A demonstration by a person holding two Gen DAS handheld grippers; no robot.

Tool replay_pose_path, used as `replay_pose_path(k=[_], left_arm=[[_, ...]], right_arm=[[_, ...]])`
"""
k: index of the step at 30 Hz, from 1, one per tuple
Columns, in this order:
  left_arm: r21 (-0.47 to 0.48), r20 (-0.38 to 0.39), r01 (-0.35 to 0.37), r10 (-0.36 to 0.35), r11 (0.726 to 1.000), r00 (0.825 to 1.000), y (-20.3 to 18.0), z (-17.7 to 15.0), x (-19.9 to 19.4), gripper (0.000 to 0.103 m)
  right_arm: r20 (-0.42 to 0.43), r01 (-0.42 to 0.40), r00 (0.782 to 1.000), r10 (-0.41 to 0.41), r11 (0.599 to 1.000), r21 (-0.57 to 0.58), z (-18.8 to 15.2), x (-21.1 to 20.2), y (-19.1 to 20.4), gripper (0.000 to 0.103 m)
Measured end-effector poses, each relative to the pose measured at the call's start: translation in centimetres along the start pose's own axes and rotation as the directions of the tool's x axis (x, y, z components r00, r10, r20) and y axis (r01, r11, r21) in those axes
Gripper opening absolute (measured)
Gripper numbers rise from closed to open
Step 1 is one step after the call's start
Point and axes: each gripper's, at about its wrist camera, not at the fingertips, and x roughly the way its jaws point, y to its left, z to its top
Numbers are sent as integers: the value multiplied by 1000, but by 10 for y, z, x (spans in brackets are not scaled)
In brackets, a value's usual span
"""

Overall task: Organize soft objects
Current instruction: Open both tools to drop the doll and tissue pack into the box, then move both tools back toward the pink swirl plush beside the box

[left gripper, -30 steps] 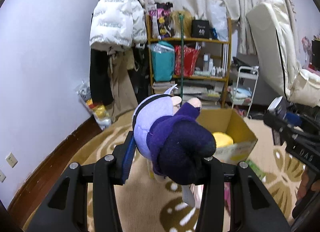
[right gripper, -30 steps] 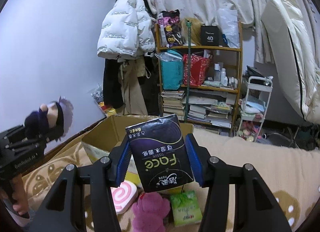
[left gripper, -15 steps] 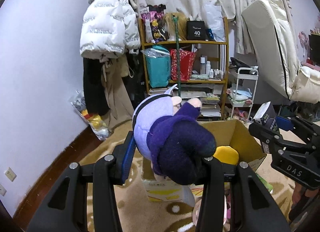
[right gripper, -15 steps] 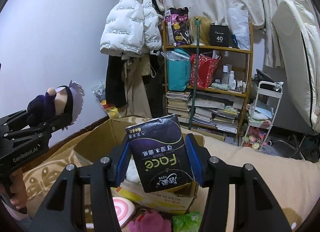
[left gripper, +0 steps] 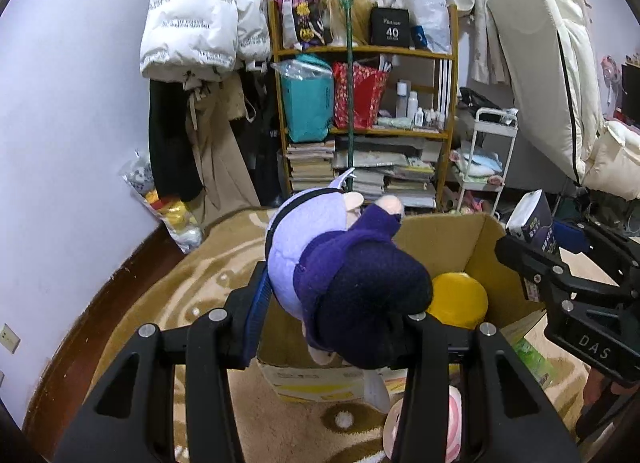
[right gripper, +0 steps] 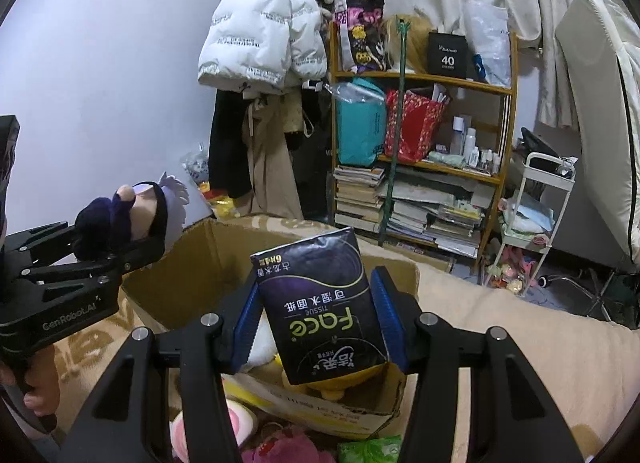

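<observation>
Both grippers loaded, held over box.
Left gripper [left gripper: 336, 303] jaws clamped on doll [left gripper: 344, 259]; right gripper [right gripper: 320, 315] jaws clamped on tissue pack [right gripper: 320, 307]. Both hang above the open box [right gripper: 208, 263], which holds 1 yellow toy [left gripper: 458, 299]. Likely best: lower each well inside the walls, aim for bare floor beside the yellow toy, release 1 at a time.

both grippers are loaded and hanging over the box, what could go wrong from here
1. The left gripper and right gripper crowd the same cardboard box; lowering together, they could collide.
2. The plush doll is bulky and bulges past the pads, so it might catch on the box rim and tumble outside.
3. The tissue pack could land on the yellow toy and end up propped crookedly.
</observation>
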Motion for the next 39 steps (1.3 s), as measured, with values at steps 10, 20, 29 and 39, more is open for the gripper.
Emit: replay_pose_path(k=[10,20,29,39], left_arm=[[19,-105,29,-27,999,994,-2,-10,22,46],[32,-68,14,-12,999,998,-4,-9,19,62],[18,-79,-3,5,1000,997,2,-10,11,75],[9,-55,-7,8,1000,998,4,-16,-28,83]], right_arm=[[-23,-86,996,89,990,109,-8,7,-13,57],[-40,-96,994,103,984,150,-12,13,-18,65],[-37,-51,998,59,981,185,-13,0,-24,86],[-5,-24,1000,26,980,197,-10,-43,-25,103]])
